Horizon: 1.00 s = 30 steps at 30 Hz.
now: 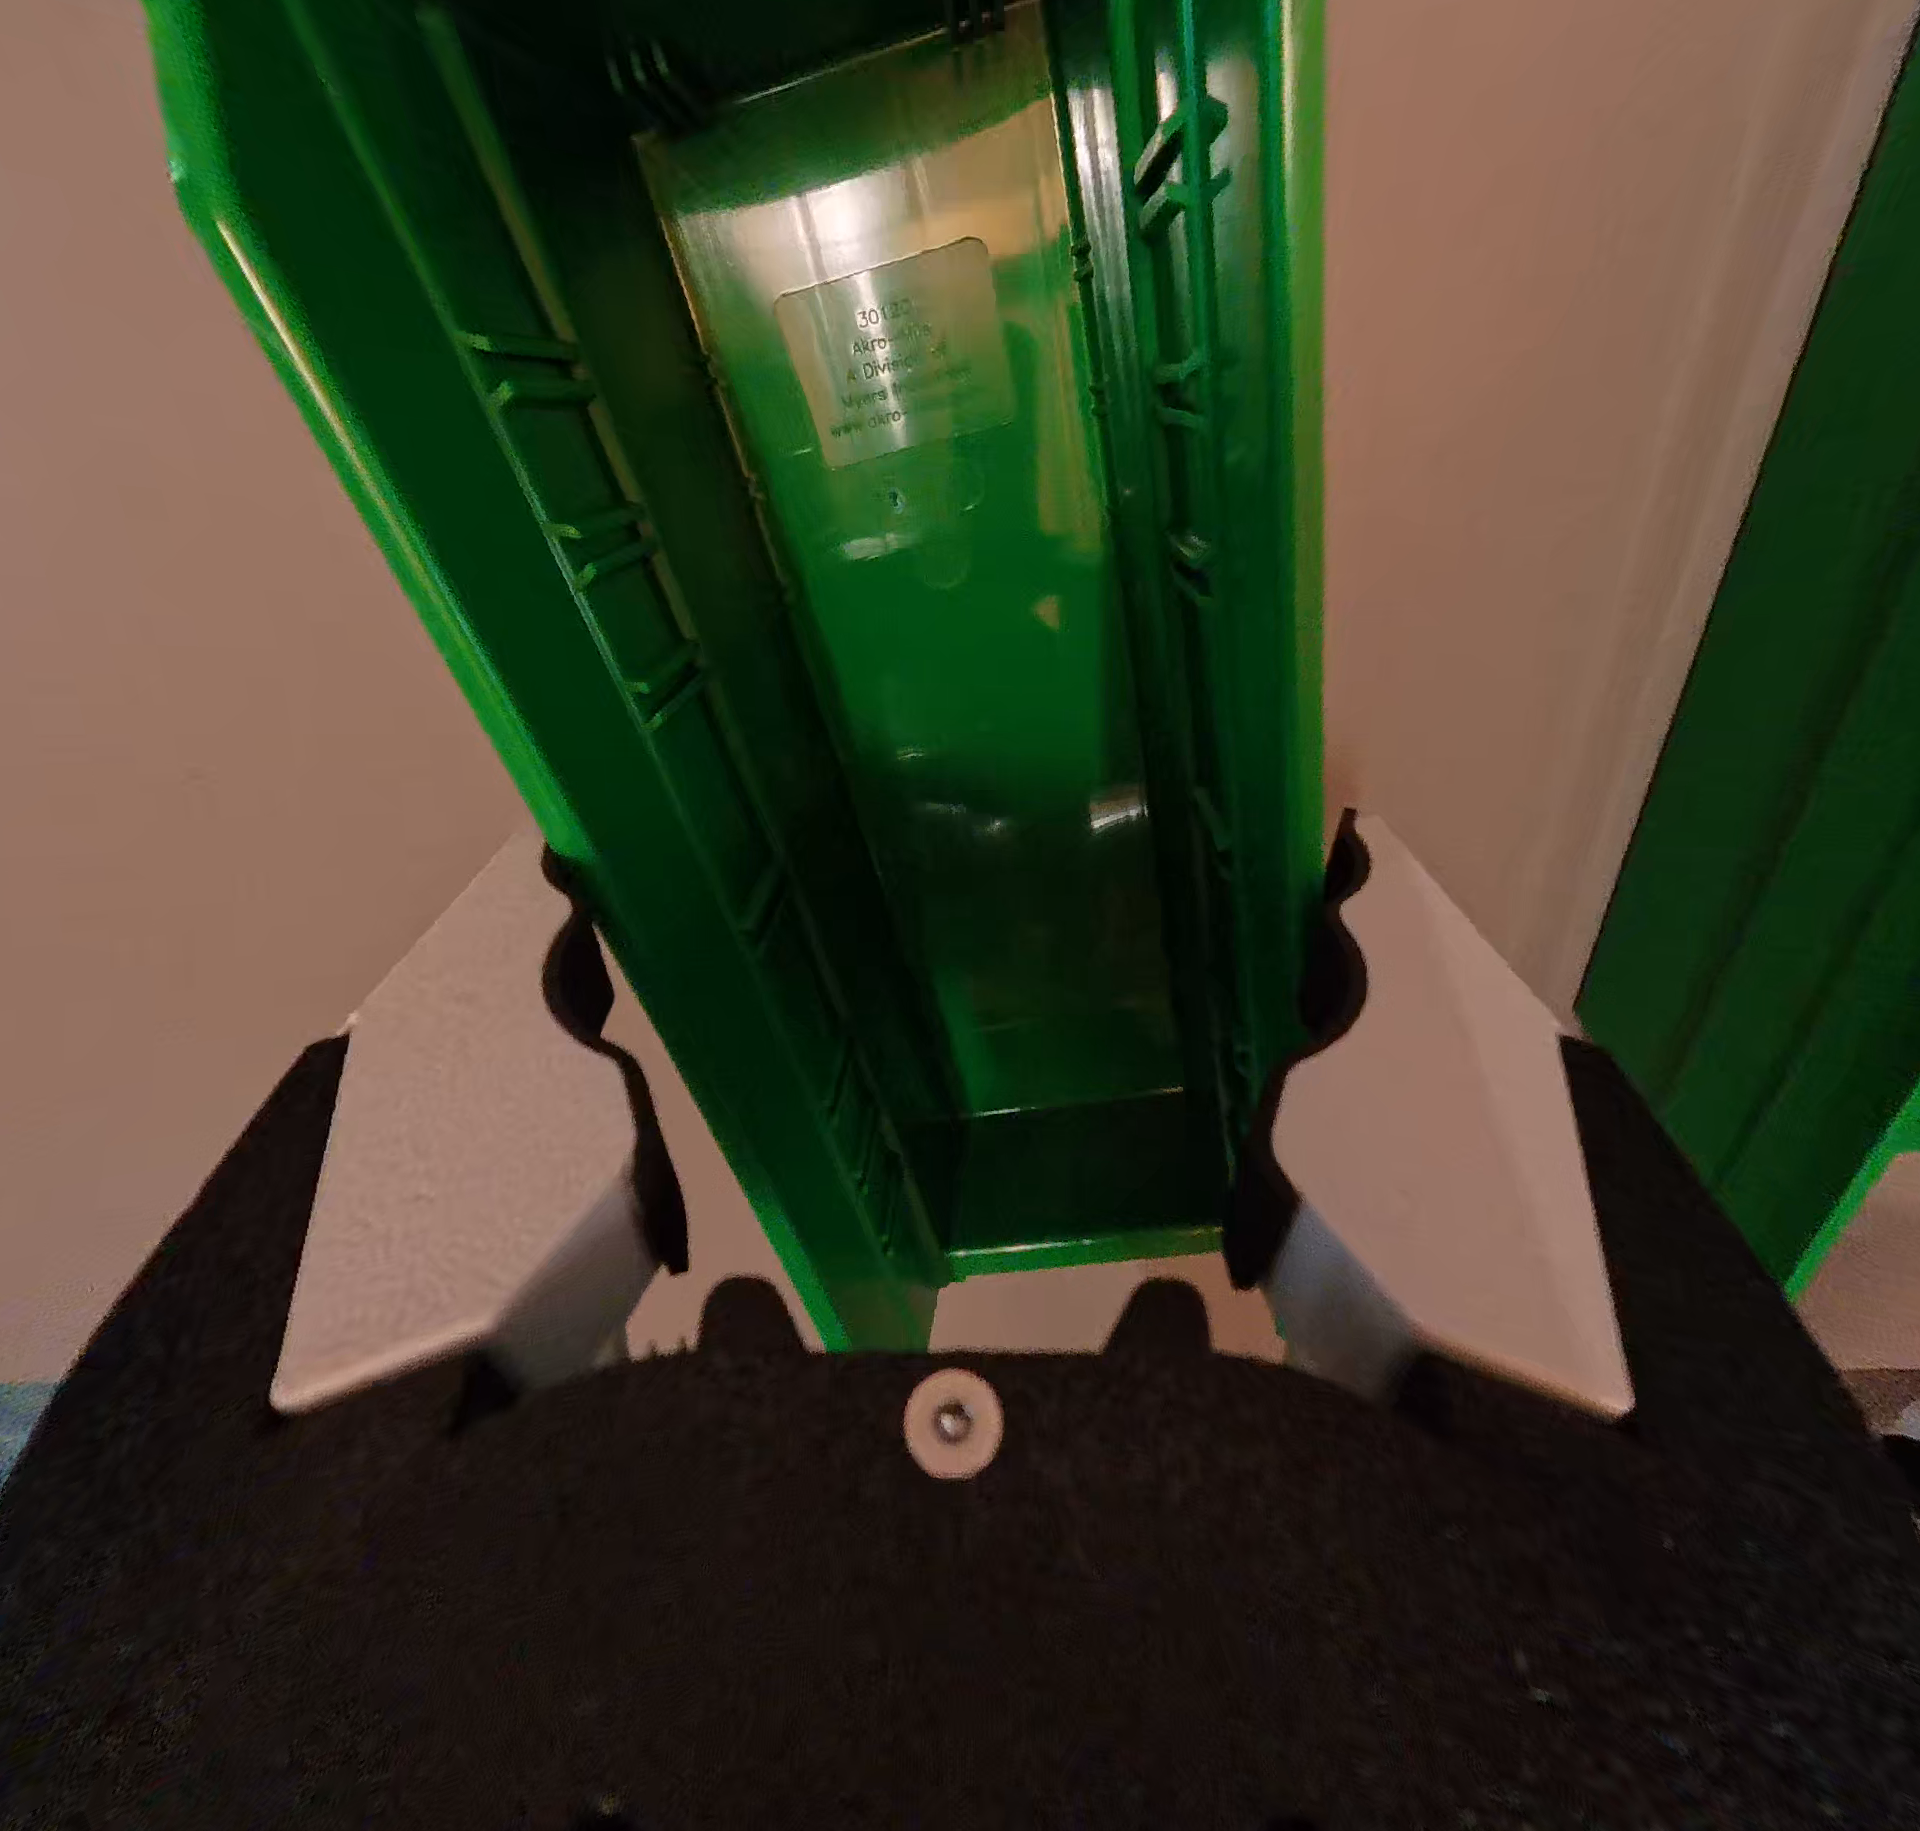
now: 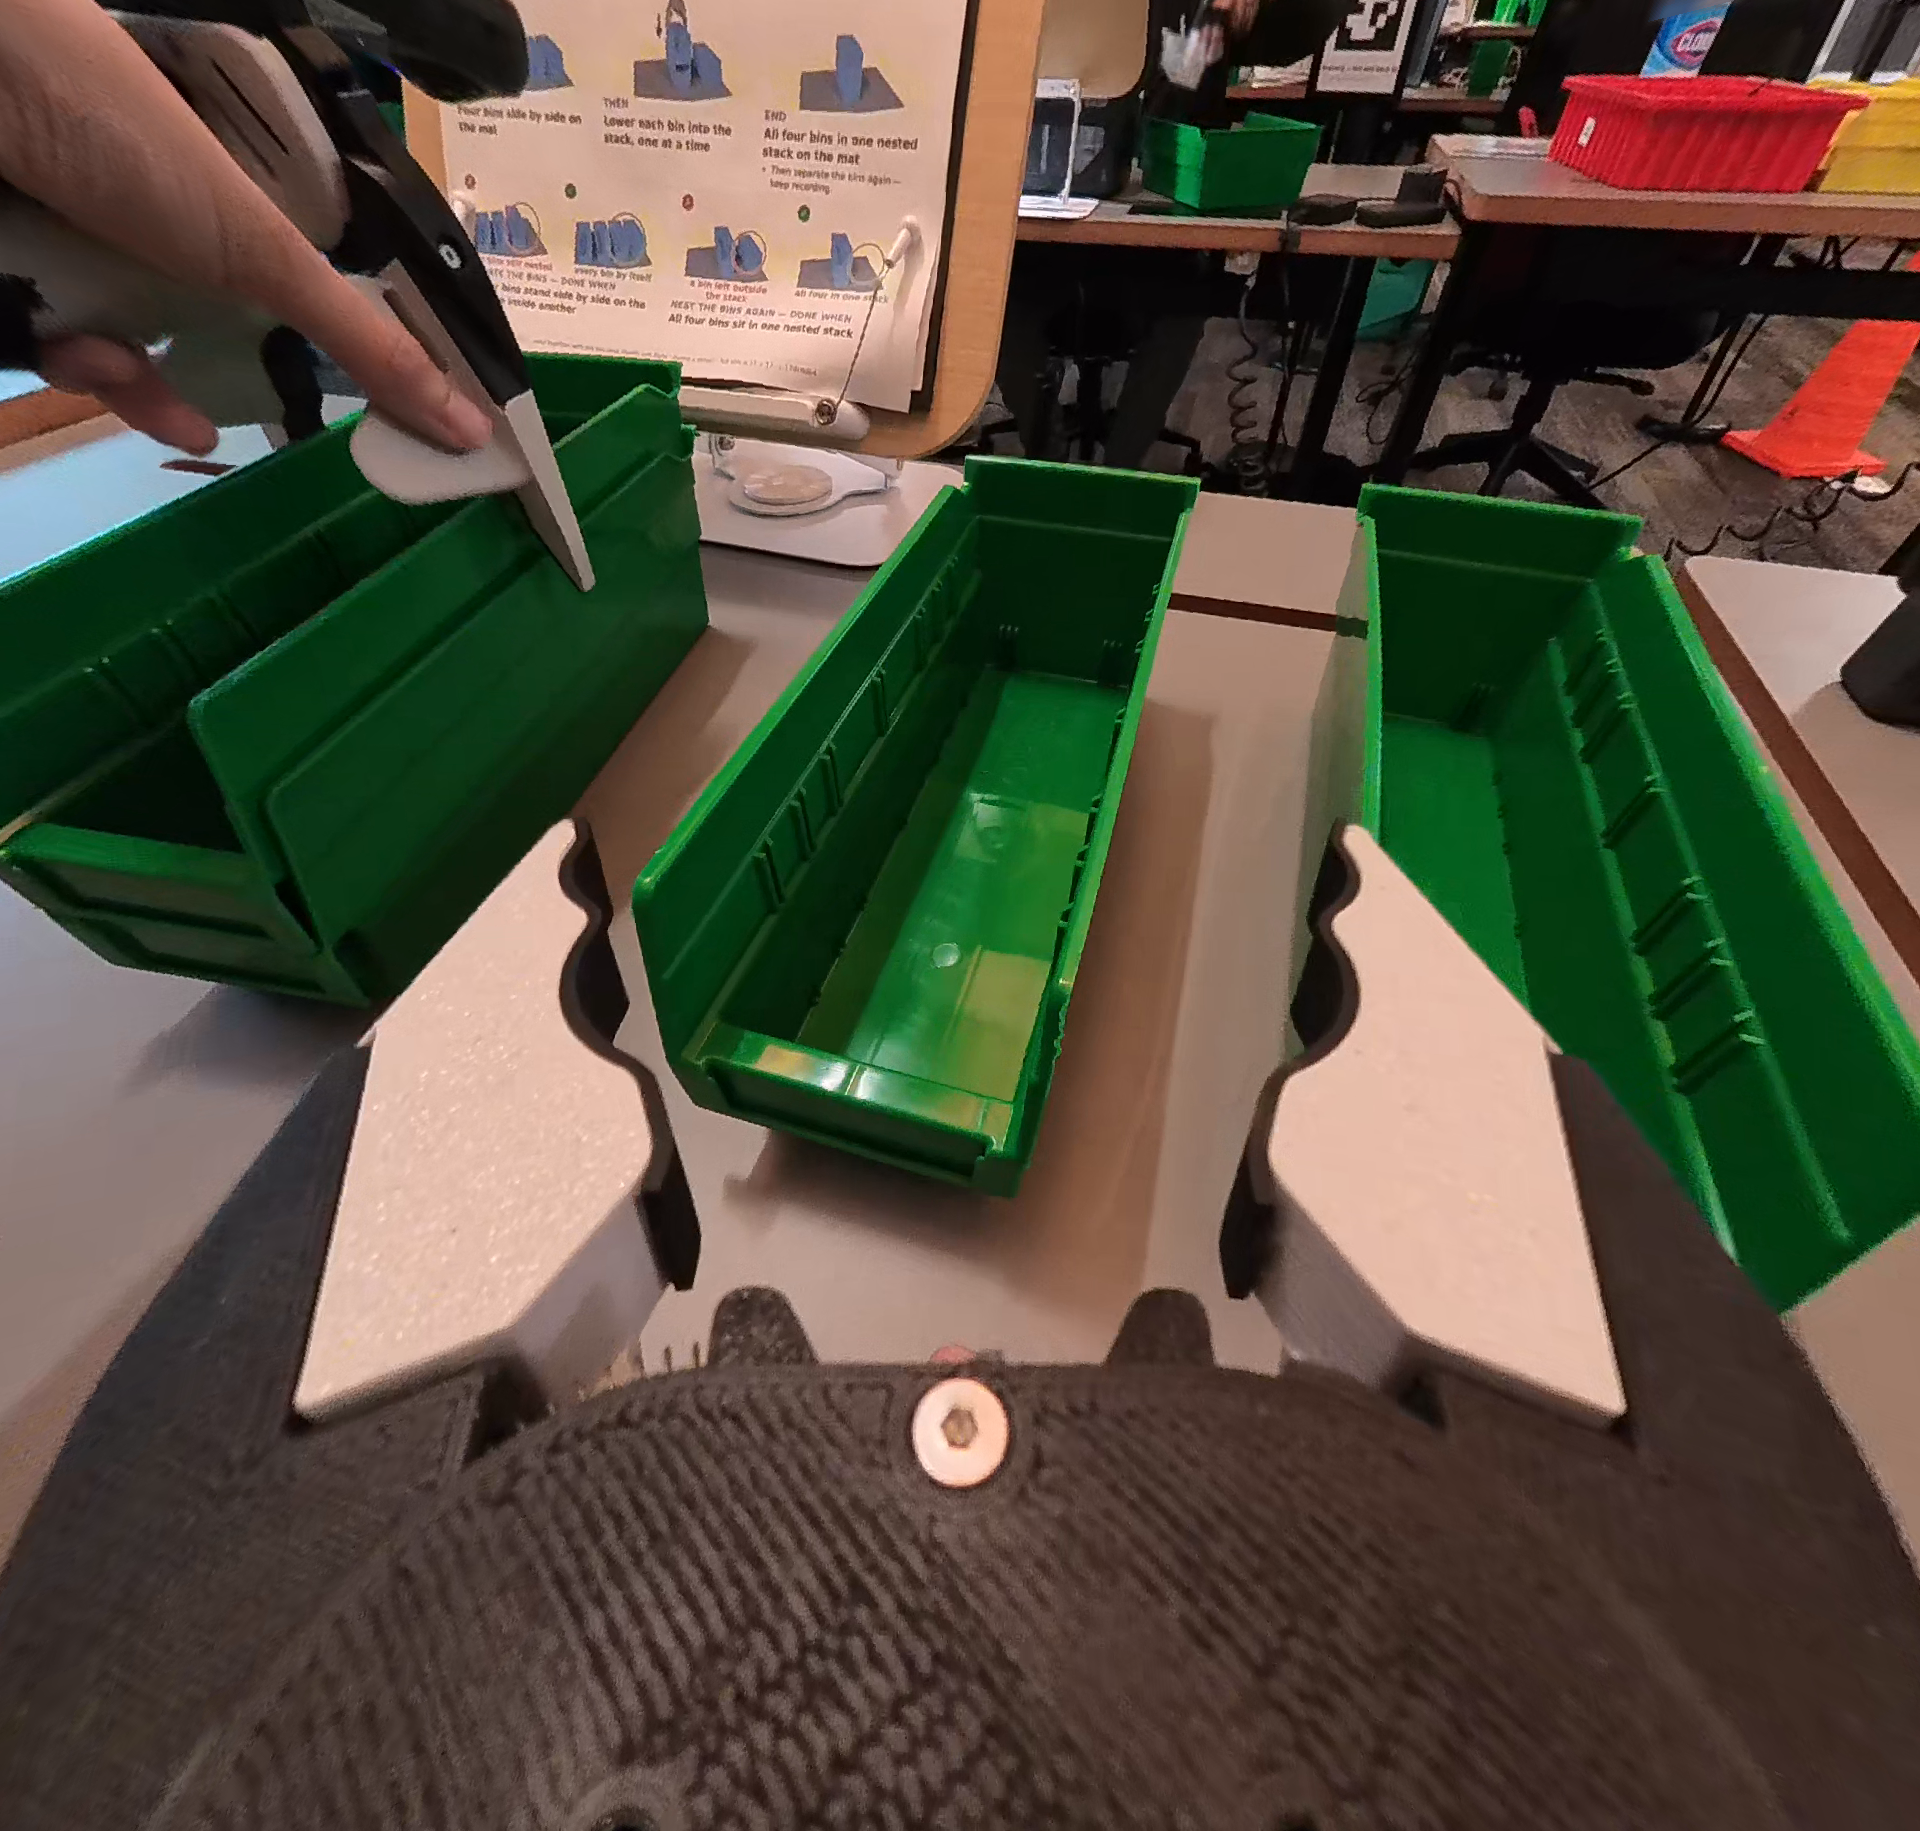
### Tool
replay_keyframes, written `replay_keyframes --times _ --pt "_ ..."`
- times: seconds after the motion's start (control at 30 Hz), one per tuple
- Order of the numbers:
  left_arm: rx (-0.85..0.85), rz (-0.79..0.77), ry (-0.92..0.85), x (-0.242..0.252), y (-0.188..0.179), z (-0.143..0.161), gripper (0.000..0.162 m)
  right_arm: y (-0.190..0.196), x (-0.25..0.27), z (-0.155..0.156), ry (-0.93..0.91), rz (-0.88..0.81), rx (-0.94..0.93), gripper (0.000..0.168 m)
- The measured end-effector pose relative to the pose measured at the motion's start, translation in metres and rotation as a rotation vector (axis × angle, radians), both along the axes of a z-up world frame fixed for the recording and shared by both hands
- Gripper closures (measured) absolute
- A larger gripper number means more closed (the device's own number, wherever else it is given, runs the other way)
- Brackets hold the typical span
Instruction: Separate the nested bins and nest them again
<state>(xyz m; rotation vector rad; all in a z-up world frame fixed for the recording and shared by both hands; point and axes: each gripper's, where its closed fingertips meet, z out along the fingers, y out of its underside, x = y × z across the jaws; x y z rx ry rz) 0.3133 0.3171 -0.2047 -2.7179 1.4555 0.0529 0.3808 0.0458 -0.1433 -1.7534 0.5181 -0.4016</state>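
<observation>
Several long green bins stand on the grey table (image 2: 187, 1116). At the left, an inner bin (image 2: 447, 742) sits raised inside an outer bin (image 2: 125, 908). My left gripper (image 1: 956, 898) is shut across this inner bin (image 1: 935, 638), one finger on each side wall. One of its fingers (image 2: 556, 524) shows in the right wrist view against the bin's right wall. A single empty bin (image 2: 914, 877) stands in the middle and another (image 2: 1558, 846) at the right. My right gripper (image 2: 966, 846) is open and empty, above the table in front of the middle bin.
A person's hand (image 2: 208, 223) holds the left gripper. An instruction sheet on a board (image 2: 707, 150) stands behind the bins. The table's right edge (image 2: 1808, 742) runs close to the right bin. A red crate (image 2: 1694, 129) and an orange cone (image 2: 1849, 389) lie far behind.
</observation>
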Motion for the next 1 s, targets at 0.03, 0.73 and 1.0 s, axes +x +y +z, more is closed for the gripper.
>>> replay_keyframes --times 0.03,0.73,1.0 --pt "-0.003 0.001 0.008 -0.001 0.000 0.000 0.029 0.001 0.000 -0.001 0.003 0.002 -0.003 0.036" --pt "-0.069 -0.076 0.114 -0.009 -0.008 0.043 0.058 0.006 -0.005 -0.015 0.035 0.037 -0.062 0.039" --pt "-0.124 -0.103 0.184 -0.028 -0.012 0.046 0.054 0.011 -0.011 -0.017 0.029 0.059 -0.080 0.040"
